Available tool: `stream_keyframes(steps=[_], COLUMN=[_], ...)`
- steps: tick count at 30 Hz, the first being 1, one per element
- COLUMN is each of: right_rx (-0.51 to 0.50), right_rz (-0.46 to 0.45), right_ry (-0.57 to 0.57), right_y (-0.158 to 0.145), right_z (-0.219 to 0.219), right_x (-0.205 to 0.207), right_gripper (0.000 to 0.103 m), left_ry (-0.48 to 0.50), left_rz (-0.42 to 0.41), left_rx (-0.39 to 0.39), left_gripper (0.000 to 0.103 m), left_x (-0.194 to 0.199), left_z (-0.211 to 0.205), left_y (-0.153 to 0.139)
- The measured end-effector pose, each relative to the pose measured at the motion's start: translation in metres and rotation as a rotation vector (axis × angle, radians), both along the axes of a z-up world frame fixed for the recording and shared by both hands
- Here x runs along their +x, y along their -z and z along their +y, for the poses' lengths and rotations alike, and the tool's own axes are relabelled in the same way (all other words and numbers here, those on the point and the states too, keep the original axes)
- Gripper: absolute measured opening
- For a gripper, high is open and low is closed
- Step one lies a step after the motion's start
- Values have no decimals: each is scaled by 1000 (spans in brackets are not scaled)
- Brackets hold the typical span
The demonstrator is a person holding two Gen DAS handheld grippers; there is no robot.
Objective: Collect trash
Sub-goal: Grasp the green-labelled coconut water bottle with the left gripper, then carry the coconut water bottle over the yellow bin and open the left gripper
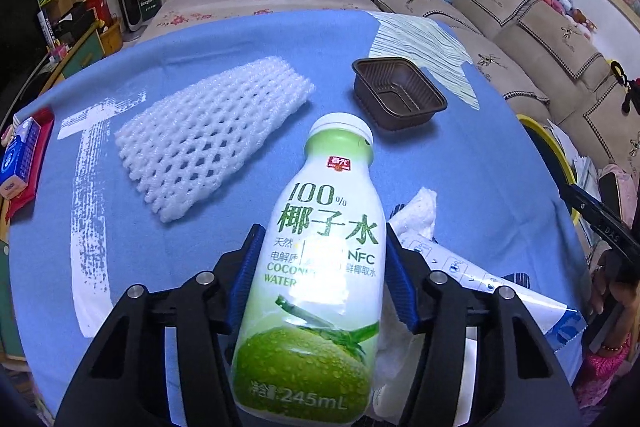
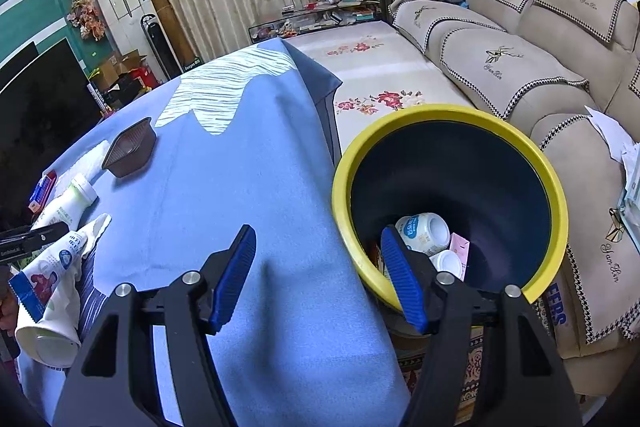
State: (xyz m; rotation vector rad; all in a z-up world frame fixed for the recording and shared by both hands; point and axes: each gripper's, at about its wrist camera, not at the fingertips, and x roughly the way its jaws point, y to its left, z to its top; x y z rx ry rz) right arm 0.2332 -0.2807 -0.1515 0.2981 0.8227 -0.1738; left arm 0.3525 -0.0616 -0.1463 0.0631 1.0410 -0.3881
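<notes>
Left wrist view: the left gripper (image 1: 320,267) is straddling a coconut-water bottle (image 1: 320,247) lying on a blue cloth (image 1: 240,39). Its blue pads (image 1: 250,259) are sitting at the bottle's two sides, touching or nearly so; whether they are pressing cannot be told. Just right of the bottle, a crumpled tissue (image 1: 416,207) and a printed wrapper (image 1: 480,279) are lying against it. Farther off, a white foam net (image 1: 208,139) and a brown tray (image 1: 400,95) are waiting, well apart from the gripper.

Right wrist view: the right gripper (image 2: 320,275) is hanging released and empty, one finger over the cloth's edge, the other over a yellow-rimmed bin (image 2: 556,187) beside the table. Two white bottles (image 2: 424,233) are already lying inside.

Judged from here, the round, glossy bottle is the risk: pads closing off-centre could roll it sideways or squirt it out toward the foam net. The right-hand pad is also working close to the tissue, so it could pinch that along with the bottle and weaken the hold. A loose grip on the carry to the bin could drop the bottle short, onto the floor.
</notes>
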Motion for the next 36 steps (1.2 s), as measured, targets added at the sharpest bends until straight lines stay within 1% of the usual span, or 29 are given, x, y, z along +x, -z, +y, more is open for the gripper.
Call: stream_keyframes(steps=[1, 3, 6, 9, 14, 17, 19, 23, 26, 33, 36], right_rx=[2, 6, 9, 13, 10, -28, -23, -35, -46, -74, -78], right_rz=[1, 2, 3, 2, -16, -31, -41, -71, -87, -86, -98], right_ry=[0, 1, 4, 4, 8, 7, 6, 28, 55, 160, 209], right_y=[0, 1, 1, 1, -1, -6, -11, -23, -30, -36, -39], right_z=[0, -1, -2, -2, -2, -1, -5, -16, -30, -73, -94], right_x=[0, 0, 0, 1, -2, -7, -15, -35, -54, -87, -102], right_gripper=[62, 62, 62, 62, 62, 62, 62, 62, 62, 62, 62], left_ry=[0, -2, -12, -30, -43, -36, -18, 43, 109, 310, 388], left_rz=[-4, -7, -18, -45, -125, -155, -175, -221, -241, -247, -247], left_rx=[5, 6, 1, 2, 23, 6, 4, -9, -31, -82, -84], left_gripper=[56, 52, 52, 52, 52, 52, 52, 52, 52, 52, 52], left_x=[-1, -1, -4, -8, -23, -35, -43, -58, -66, -77, -80], left_z=[-1, -2, 1, 8, 12, 11, 8, -18, -46, -139, -185], left_y=[0, 0, -4, -15, -45, -68, -81, -108, -123, -148, -154])
